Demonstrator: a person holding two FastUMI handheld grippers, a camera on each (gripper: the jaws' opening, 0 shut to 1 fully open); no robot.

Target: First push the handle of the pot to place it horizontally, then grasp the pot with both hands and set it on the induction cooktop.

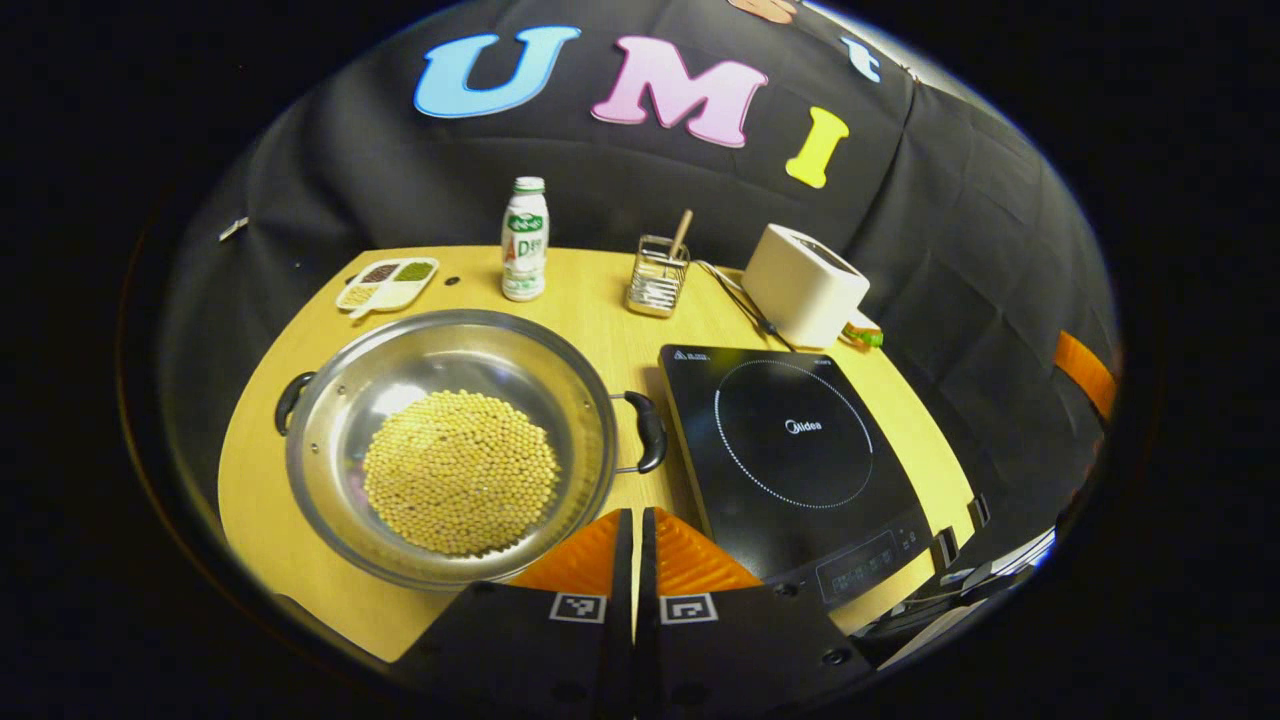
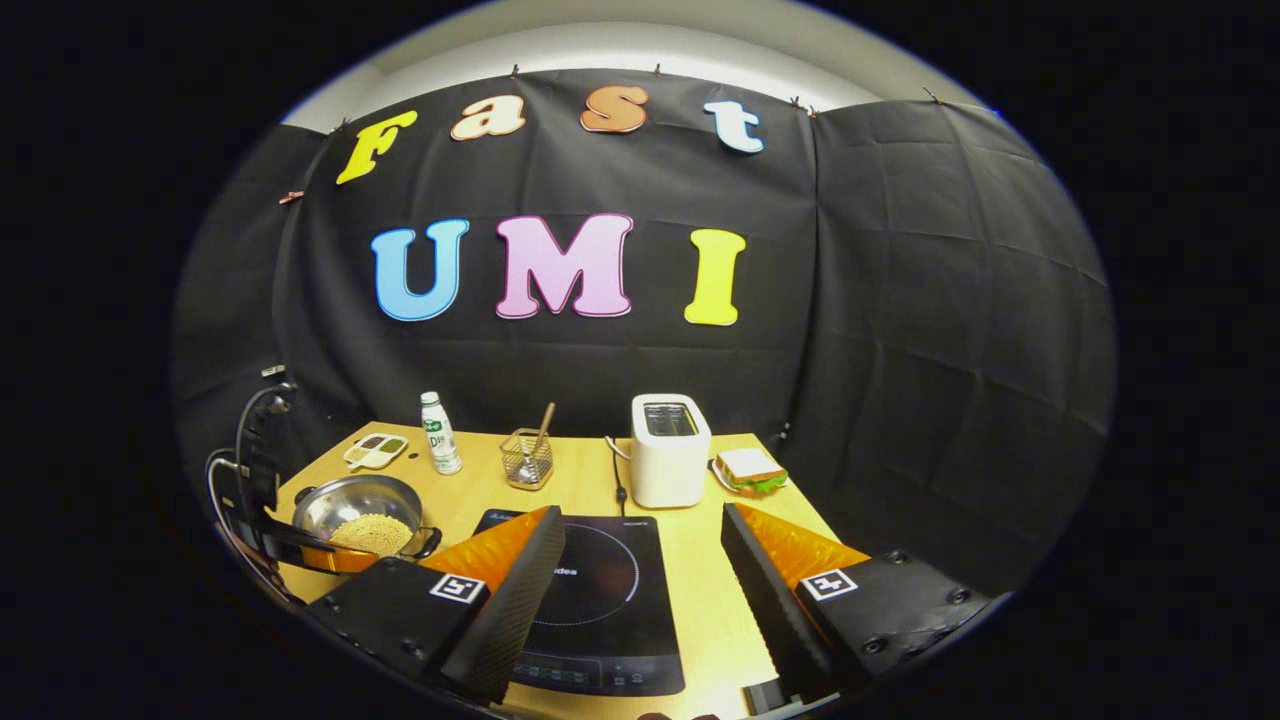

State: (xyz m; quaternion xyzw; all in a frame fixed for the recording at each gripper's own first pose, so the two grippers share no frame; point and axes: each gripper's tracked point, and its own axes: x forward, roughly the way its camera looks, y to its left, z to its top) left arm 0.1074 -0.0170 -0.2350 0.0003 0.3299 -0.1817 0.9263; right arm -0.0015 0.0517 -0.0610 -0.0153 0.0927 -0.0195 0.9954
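Note:
A steel pot (image 1: 450,440) holding yellow beans sits on the wooden table, with one black handle on its left (image 1: 290,400) and one on its right (image 1: 648,430). The black induction cooktop (image 1: 790,440) lies just right of it. My left gripper (image 1: 636,530) is shut with nothing between its fingers, low at the pot's near rim, between pot and cooktop. In the right gripper view my right gripper (image 2: 640,565) stands open above the cooktop (image 2: 600,600). The pot (image 2: 360,515) is far to its left, with the left gripper (image 2: 265,500) beside it.
Along the table's back stand a small divided dish (image 1: 388,282), a drink bottle (image 1: 524,240), a wire utensil holder (image 1: 657,275) and a white toaster (image 1: 805,285) with its cord. A sandwich (image 2: 750,468) lies right of the toaster (image 2: 670,450).

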